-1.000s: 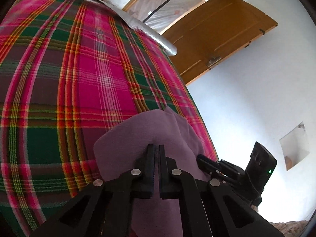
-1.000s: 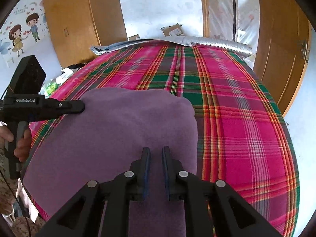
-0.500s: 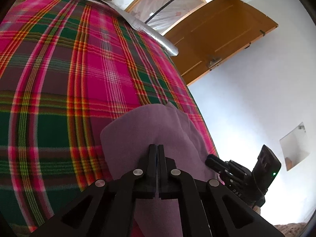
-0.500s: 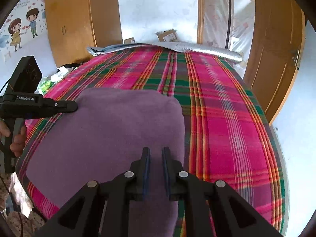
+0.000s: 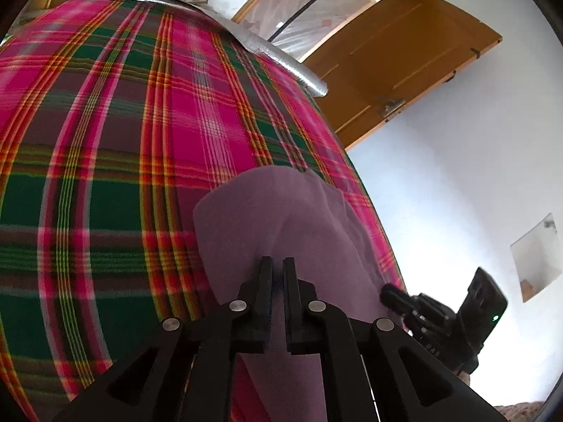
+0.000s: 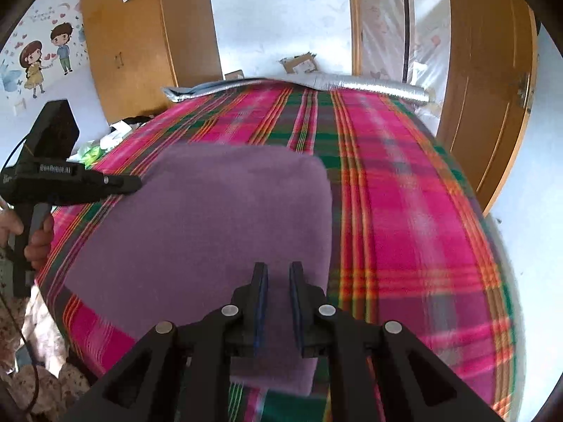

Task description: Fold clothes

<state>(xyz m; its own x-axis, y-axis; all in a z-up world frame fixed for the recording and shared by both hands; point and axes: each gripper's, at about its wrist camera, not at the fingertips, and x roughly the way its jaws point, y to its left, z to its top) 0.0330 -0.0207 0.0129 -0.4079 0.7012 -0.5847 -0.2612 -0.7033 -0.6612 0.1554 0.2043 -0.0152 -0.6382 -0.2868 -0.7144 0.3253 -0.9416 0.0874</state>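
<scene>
fingers (image 5: 264, 281) of our left gripper (image 5: 278, 263) sit close together with a thin slit between them; they have just been parting slightly, and the purple cloth (image 5: 267, 221) lies under and between them, though we cannot tell if they still pinch it. on our right gripper (image 6: 278, 269) the fingers (image 6: 260, 288) stand a little apart with a narrow gap, low over the near edge of the same cloth (image 6: 211, 221); whether they press on the fabric we cannot tell.

the purple cloth lies spread and folded on the bed (image 6: 404, 211), which is covered by a pink, green and red plaid blanket (image 5: 105, 140). it takes up the near left part of the bed in the right wrist view, its near edge close to the bed's near edge. in that view the left gripper (image 6: 133, 184) touches the cloth's far left corner, held by a hand (image 6: 35, 242) on its handle. in the left wrist view the right gripper (image 5: 388, 290) shows at the cloth's right edge.

a rolled silver mat (image 6: 380, 88) lies along the far end of the bed. a wooden door (image 6: 492, 88) stands to the right, a wooden wardrobe (image 6: 133, 42) far left.
</scene>
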